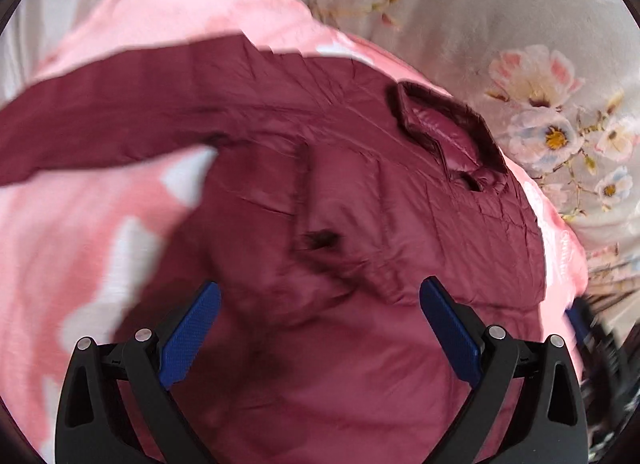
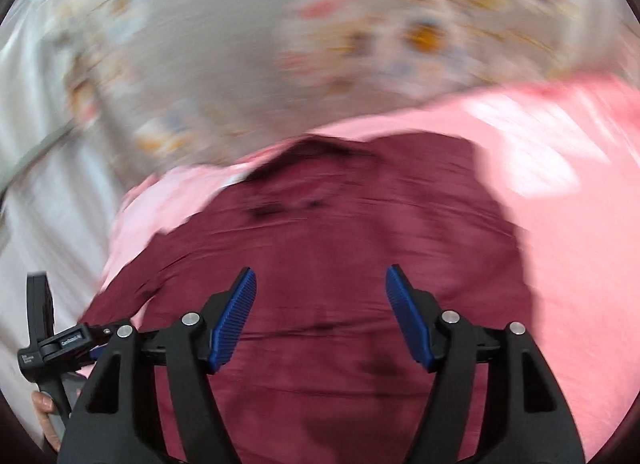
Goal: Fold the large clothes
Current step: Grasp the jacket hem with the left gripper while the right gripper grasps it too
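Only the left wrist view shows the maroon jacket's (image 1: 360,204) collar (image 1: 444,132), spread on the pink blanket (image 1: 60,232). Both the left claw (image 1: 320,304) and right claw (image 2: 320,288) gape empty above it.

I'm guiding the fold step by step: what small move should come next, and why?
Probably take the left gripper to the sleeve and pinch its end. Both it and the right gripper are open and hold nothing, and the maroon jacket lies flat on the pink blanket with that sleeve stretched sideways, unfolded.

pink blanket (image 1: 80,244) on floral bedding (image 1: 500,24)
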{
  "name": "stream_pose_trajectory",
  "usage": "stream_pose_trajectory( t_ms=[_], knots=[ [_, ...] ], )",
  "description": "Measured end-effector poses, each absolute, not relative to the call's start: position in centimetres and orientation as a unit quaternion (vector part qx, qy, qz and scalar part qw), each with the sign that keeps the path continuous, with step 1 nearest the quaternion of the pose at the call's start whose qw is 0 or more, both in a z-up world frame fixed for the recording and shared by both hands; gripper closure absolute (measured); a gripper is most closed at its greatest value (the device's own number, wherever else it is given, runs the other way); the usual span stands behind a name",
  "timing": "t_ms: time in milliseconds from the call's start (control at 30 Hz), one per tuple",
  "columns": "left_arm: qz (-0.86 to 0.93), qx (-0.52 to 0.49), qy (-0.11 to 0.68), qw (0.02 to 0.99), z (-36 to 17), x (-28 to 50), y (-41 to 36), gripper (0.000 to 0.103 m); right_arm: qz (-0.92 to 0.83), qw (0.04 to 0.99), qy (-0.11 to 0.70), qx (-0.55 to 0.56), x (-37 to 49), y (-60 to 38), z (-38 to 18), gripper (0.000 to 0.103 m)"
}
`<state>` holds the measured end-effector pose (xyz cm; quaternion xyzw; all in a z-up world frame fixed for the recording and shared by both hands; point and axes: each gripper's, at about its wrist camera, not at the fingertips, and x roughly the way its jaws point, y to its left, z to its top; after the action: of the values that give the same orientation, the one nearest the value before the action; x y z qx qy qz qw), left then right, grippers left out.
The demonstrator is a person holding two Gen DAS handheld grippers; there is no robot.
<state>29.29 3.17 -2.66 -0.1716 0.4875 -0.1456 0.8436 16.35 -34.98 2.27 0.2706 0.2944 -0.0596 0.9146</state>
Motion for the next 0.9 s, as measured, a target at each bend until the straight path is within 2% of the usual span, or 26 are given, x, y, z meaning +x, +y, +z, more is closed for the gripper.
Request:
stream_pose_trajectory(
  t_ms=[200,267,300,333,367,400,433,500,533,567,667,733,900],
  knots=[
    [-0.145,-0.203,0.516,0.820,-4.6,32.7,-0.2,0.009,-0.075,0.854,0.311,0.410,16.8,-42.3,-2.4,0.037],
    [-0.136,-0.211,0.524,0.814,-5.1,33.5,-0.3,0.025,-0.079,0.841,0.312,0.435,17.7,-43.3,-3.3,0.037],
    [-0.136,-0.207,0.526,0.814,-5.2,33.8,-0.4,0.039,-0.082,0.836,0.310,0.444,18.1,-43.8,-3.7,0.037],
    [-0.134,-0.195,0.527,0.817,-5.2,34.1,-0.6,0.058,-0.083,0.833,0.308,0.452,18.5,-44.2,-4.1,0.037],
    [-0.129,-0.183,0.526,0.820,-5.0,34.2,-0.5,0.067,-0.084,0.828,0.307,0.462,19.1,-44.7,-4.5,0.038],
    [-0.118,-0.170,0.525,0.825,-4.8,34.4,-0.6,0.087,-0.090,0.823,0.305,0.470,19.6,-45.1,-4.8,0.039],
    [-0.111,-0.160,0.525,0.829,-4.7,34.6,-0.6,0.098,-0.095,0.820,0.305,0.475,20.3,-45.5,-4.9,0.044],
    [-0.117,-0.147,0.514,0.837,-3.9,35.1,-0.7,0.100,-0.101,0.818,0.304,0.477,21.3,-46.0,-5.3,0.059],
    [-0.115,-0.140,0.507,0.843,-3.4,35.1,-0.7,0.101,-0.104,0.821,0.305,0.471,21.6,-46.1,-5.1,0.085],
    [-0.112,-0.128,0.488,0.856,-2.5,35.1,-0.7,0.101,-0.112,0.828,0.301,0.459,21.7,-46.2,-4.5,0.099],
    [-0.102,-0.101,0.439,0.887,-0.2,34.5,-0.4,0.101,-0.112,0.874,0.241,0.408,20.1,-45.4,-0.4,0.101],
    [-0.091,-0.076,0.426,0.897,-0.4,34.2,-0.3,0.101,-0.126,0.897,0.234,0.354,19.7,-44.4,1.0,0.101],
    [-0.069,-0.044,0.474,0.877,-6.1,35.2,-1.0,0.101,-0.181,0.889,0.335,0.256,22.1,-42.7,-2.3,0.101]
  ],
)
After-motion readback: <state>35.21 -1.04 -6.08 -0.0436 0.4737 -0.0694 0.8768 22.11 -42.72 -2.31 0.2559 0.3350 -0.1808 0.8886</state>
